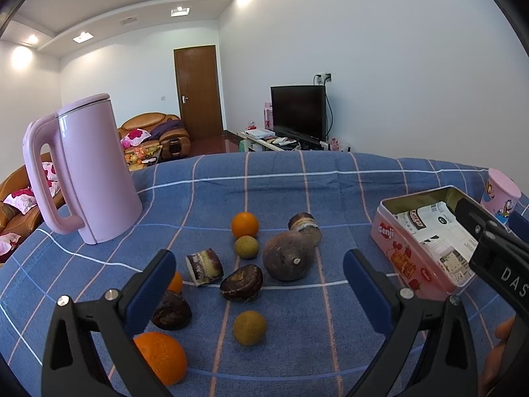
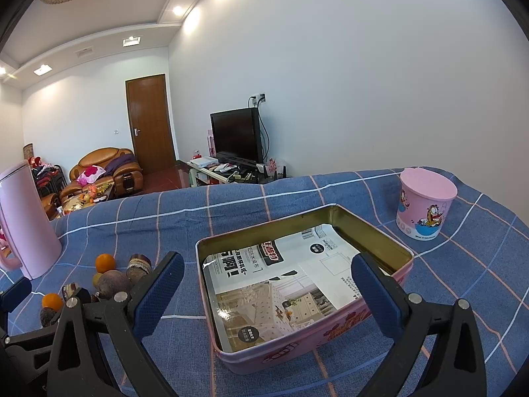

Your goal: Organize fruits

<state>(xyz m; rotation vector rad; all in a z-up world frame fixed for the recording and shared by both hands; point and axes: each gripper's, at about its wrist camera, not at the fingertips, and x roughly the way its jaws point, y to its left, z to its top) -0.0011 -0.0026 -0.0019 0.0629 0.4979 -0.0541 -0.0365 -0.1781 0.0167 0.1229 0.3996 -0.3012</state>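
Pink plastic stood at the far left of the counter [image 1: 330, 178]: a tall kettle [image 1: 89, 172] with its handle turned left, upright on the blue checked cloth. Just right of it lay the fruit, loose on the cloth in one cluster. Nearest the camera at the left was a big orange [image 1: 162, 355], partly behind the left gripper [image 1: 259, 292], with a dark wrinkled fruit [image 1: 172, 311] and a smaller orange [image 1: 175, 283] half hidden by the left finger. A cut, layered piece [image 1: 205, 266] sat behind them. In the middle were a dark brown fruit [image 1: 242, 283], a greenish-yellow ball [image 1: 249, 327] in front of it, a second such ball [image 1: 246, 246] and an orange [image 1: 244, 225] farther back. Right of these sat a large brown round fruit [image 1: 287, 256], touching a cut stub [image 1: 305, 226] behind it.

The left gripper hovered above this cluster, its fingers spread wide and holding nothing.

Farther right, well apart from the fruit, stood an open pink tin [image 2: 410, 258], lined with printed paper [image 2: 284, 291] and holding no fruit. The right gripper [image 2: 267, 289] hung over the tin's near side, fingers also wide and empty. At the far right, beyond the tin, a pink cartoon cup [image 2: 425, 203] stood upright.
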